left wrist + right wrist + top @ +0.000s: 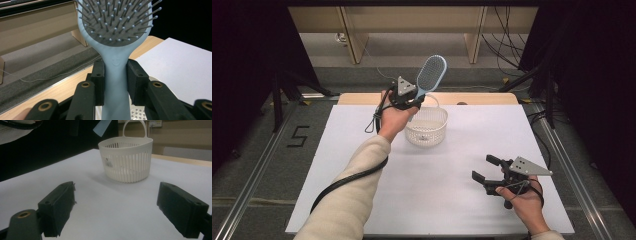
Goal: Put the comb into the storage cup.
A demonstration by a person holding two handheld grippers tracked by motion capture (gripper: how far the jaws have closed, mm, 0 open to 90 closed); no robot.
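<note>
A: Left gripper view: left hand-held gripper clenched on the handle of the blue hairbrush, head up, bristles toward the camera. High view: held above the far rim of the white basket.

B: Light, stiff plastic, probably. Smooth handle, likely slippery; best gripped mid-handle, clear of the bristles.

A: Right hand-held gripper?

B: Released, jaws wide, nothing between, low over the white counter, well apart from the basket.
</note>
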